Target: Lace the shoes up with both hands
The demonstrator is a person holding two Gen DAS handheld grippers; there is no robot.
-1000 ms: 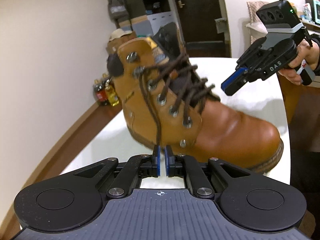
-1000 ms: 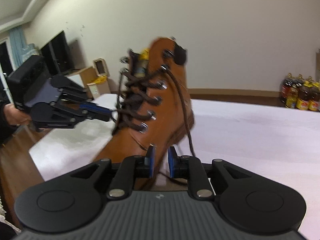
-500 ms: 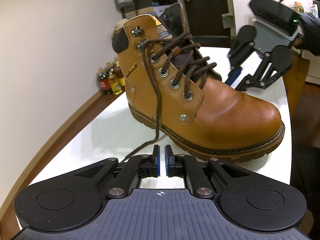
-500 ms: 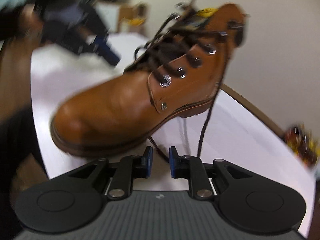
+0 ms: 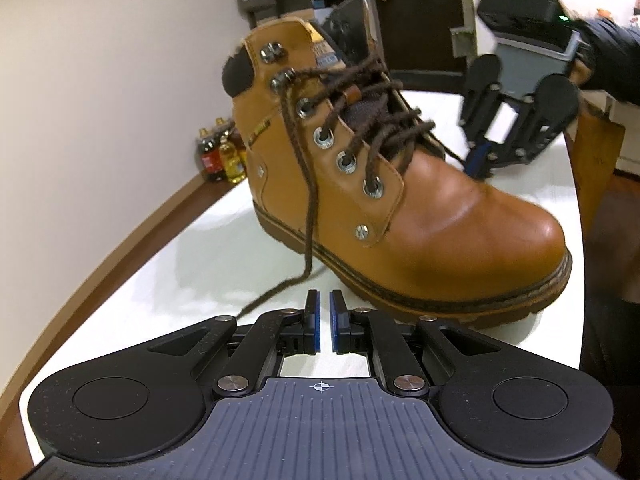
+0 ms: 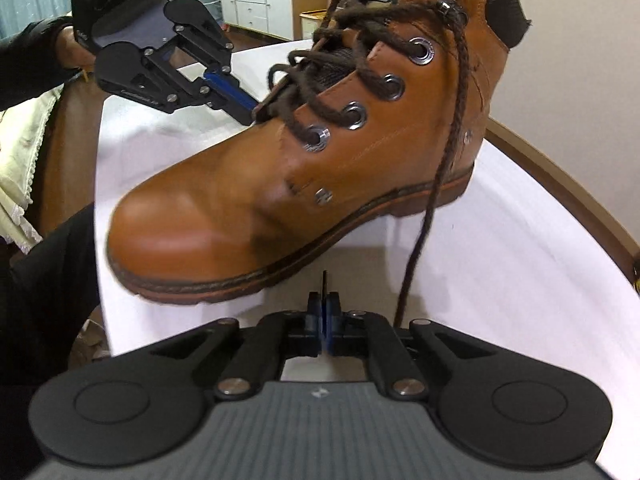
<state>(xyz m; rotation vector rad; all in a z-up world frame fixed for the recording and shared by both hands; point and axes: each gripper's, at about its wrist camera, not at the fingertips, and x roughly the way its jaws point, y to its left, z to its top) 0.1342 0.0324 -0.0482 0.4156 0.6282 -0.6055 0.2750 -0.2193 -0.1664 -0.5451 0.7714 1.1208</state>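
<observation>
The boot point(image 5: 400, 200) stands on the table point(image 5: 192, 264), sole down. In the left wrist view its toe points right and its heel lies toward the wall, where bottles point(image 5: 220, 154) stand on the floor beyond the table's far edge. One lace end point(image 5: 308, 200) hangs down the boot's near side and trails onto the table just left of the left gripper point(image 5: 324, 322). The right gripper point(image 5: 478, 160) sits behind the boot, near its tongue. In the right wrist view another lace end point(image 6: 444, 168) drops down that side, passing right of the gripper; a thin tip between its fingertips is possibly the lace's end.
</observation>
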